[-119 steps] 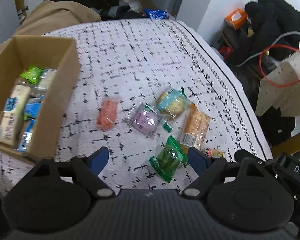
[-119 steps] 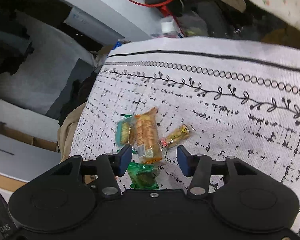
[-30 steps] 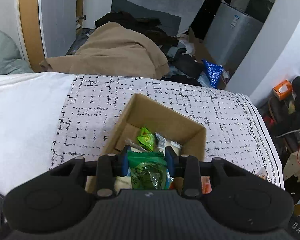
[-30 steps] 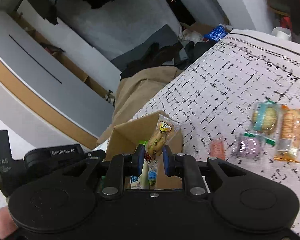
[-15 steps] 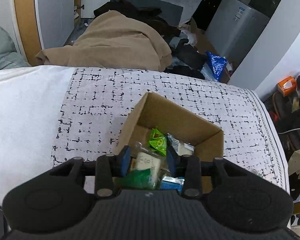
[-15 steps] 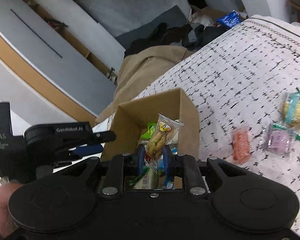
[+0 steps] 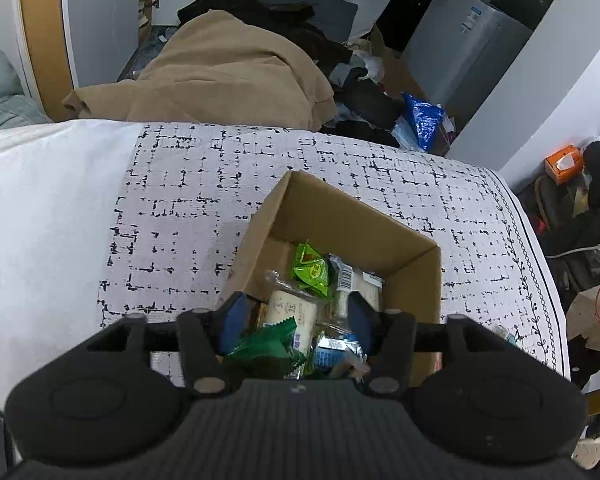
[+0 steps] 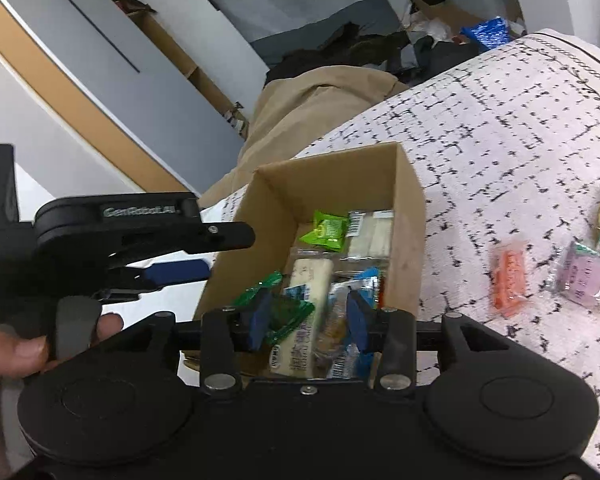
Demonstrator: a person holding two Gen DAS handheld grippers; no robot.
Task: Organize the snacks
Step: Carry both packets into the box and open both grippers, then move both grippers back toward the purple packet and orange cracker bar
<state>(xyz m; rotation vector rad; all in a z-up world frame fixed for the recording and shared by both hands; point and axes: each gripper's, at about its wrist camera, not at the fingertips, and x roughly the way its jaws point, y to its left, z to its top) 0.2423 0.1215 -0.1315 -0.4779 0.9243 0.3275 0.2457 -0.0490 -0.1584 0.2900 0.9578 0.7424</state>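
Both blue-padded grippers, left (image 7: pixel 296 322) and right (image 8: pixel 307 320), hung released over the brown cardboard box (image 8: pixel 410 240). The crinkly dark-green packet (image 7: pixel 266 350), clamped 1 second before, lay inside among glossy wrappers.

Tan blanket (image 7: pixel 228 76) heaped beyond patterned bedcover (image 7: pixel 188 208); blue bag (image 7: pixel 422 118), grey fridge (image 7: pixel 464 56), orange box (image 7: pixel 563 163) behind.

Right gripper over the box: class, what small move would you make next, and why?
Probably lift the right gripper out of the cardboard box and swing it toward the orange packet on the patterned cloth. Its jaws are open with nothing clamped between them, a packet lies in the box just below them, and the orange packet and purple packet lie outside the box.
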